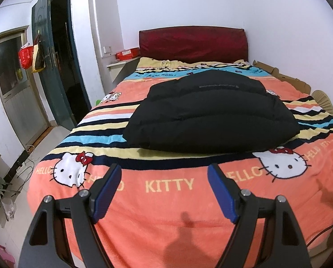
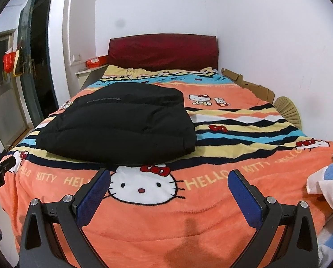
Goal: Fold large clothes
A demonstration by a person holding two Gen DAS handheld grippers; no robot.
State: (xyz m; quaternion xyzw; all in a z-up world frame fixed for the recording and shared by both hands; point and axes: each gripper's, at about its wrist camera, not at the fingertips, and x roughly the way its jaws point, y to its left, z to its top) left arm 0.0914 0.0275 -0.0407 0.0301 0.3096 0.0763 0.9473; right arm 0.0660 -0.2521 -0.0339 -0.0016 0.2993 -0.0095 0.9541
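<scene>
Jacket (image 1: 211,114), black and puffy, lies folded into a thick bundle in the middle of the bed, on the striped band of the blanket (image 1: 166,201), well apart from both grippers. Nearest the cameras, the left gripper (image 1: 164,193) hovers over the near orange edge of the blanket with its blue pads (image 1: 106,194) spread wide and nothing between them. The right gripper (image 2: 169,197) hangs the same way, released, its pads (image 2: 92,197) framing a white cat face printed on the blanket. In the right wrist view the left gripper's black body shows at the far left edge, and a white and blue cloth (image 2: 329,185) sits on the near right corner of the bed. Beyond the grippers, the jacket's near hem bulges over the yellow stripe, and small grey lettering runs across its far panel. Along the right side of the bed, against the wall, stand flattened cardboard (image 1: 285,78) and a woven fan (image 1: 323,101). At the far end rises a dark red headboard (image 1: 192,44), with a red box (image 1: 127,53) on a shelf to its left. On the left, a dark green door (image 1: 45,51) stands open, with a red bag (image 1: 25,57) hanging on it.
</scene>
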